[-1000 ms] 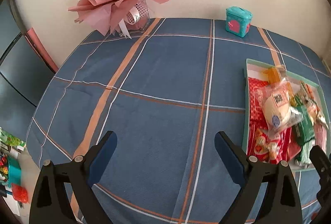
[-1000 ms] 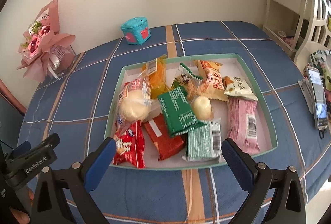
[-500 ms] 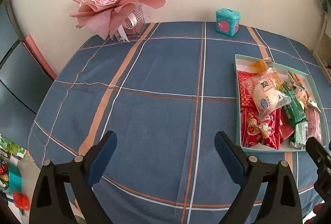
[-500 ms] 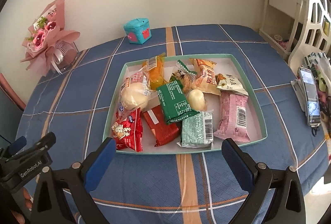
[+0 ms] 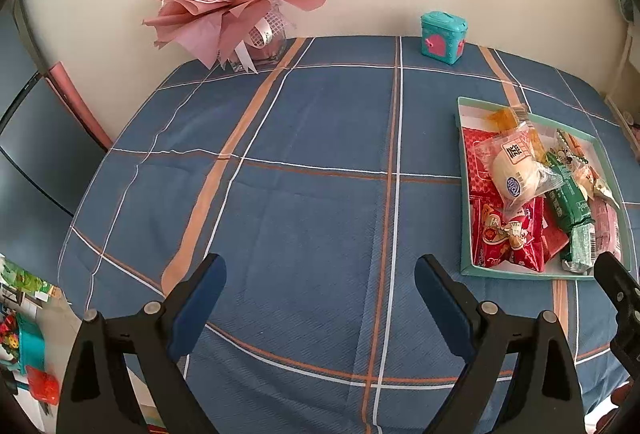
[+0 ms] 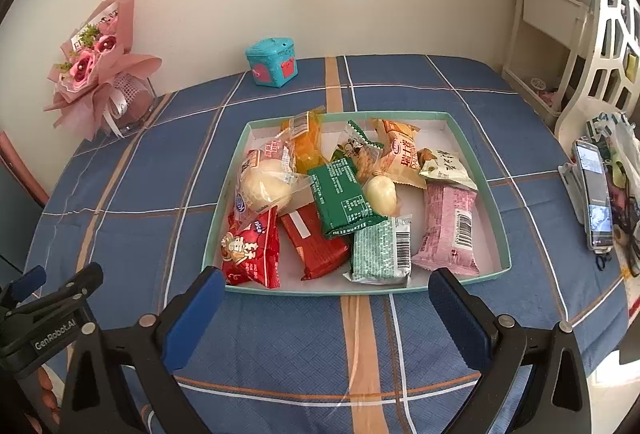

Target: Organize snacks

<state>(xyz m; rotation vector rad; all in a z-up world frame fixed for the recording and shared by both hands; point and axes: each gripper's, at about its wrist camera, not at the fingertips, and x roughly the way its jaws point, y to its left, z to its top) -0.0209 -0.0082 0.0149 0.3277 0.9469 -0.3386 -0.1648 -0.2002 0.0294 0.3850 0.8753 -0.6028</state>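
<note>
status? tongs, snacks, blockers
Left tongs open, empty, over bare cloth. Right tongs open, empty, at near rim of tray. Snacks all piled in tray. Nothing blocking.

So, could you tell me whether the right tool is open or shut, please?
Open: the right tool has its blue fingers wide apart, holding nothing.

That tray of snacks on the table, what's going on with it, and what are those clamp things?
A person holds a two-finger gripper in each hand to sort snacks. Both the left gripper and the right gripper are open and hold nothing. The right one hovers just in front of the teal tray, where the snack packets lie in a loose heap. The left one hangs over bare blue tablecloth beside the tray. No packet is being touched.
</note>
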